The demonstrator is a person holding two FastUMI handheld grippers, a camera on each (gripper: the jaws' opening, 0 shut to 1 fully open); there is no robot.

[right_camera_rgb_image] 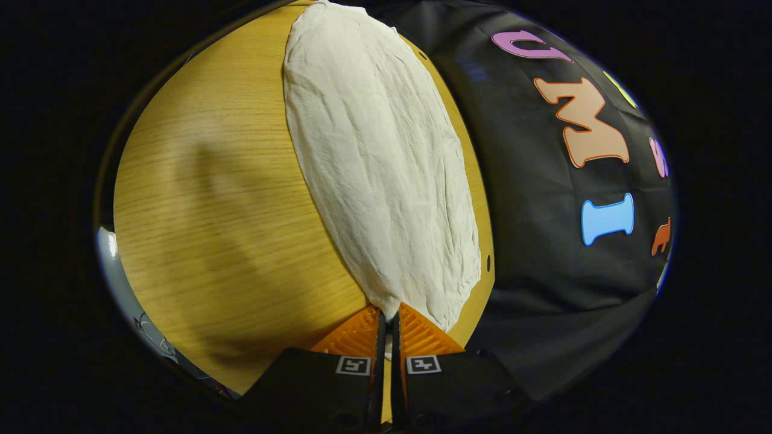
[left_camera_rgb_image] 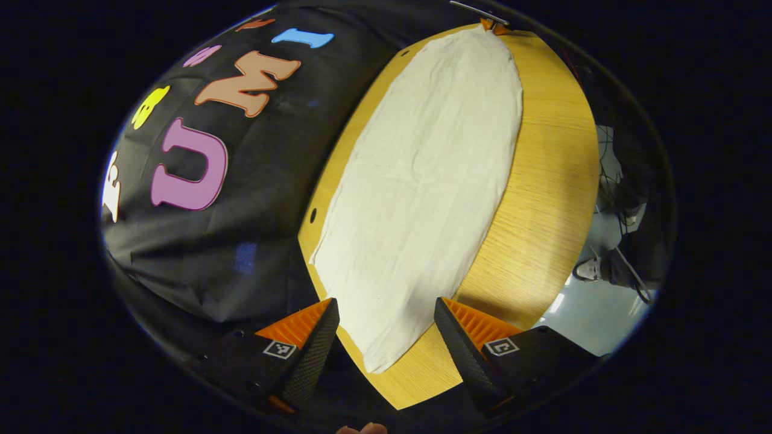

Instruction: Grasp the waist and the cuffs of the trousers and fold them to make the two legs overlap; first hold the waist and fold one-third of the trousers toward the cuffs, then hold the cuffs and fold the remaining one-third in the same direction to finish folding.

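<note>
In the left gripper view, the left gripper [left_camera_rgb_image: 386,337] hovers with its fingers spread wide apart, nothing between them, just over the near end of the trousers [left_camera_rgb_image: 422,193]. That end tapers to a narrow rounded tip lying near the table [left_camera_rgb_image: 543,205] edge. From there the pale cream cloth stretches away as one long flat strip along the wooden top, closer to the side by the booth wall [left_camera_rgb_image: 241,241] than to the open side. The fabric looks thin and lightly creased; no seam between two legs can be made out. At the far tip of the strip the right gripper [left_camera_rgb_image: 493,25] shows, small and cut off at the picture's rim.

In the right gripper view, the right gripper [right_camera_rgb_image: 389,319] has its fingers pressed nearly together on the near edge of the trousers [right_camera_rgb_image: 386,169], pinching the cloth. The strip is more crumpled here and runs off to the far table [right_camera_rgb_image: 211,199] edge. Which end is waist and which is cuffs cannot be told.
</note>
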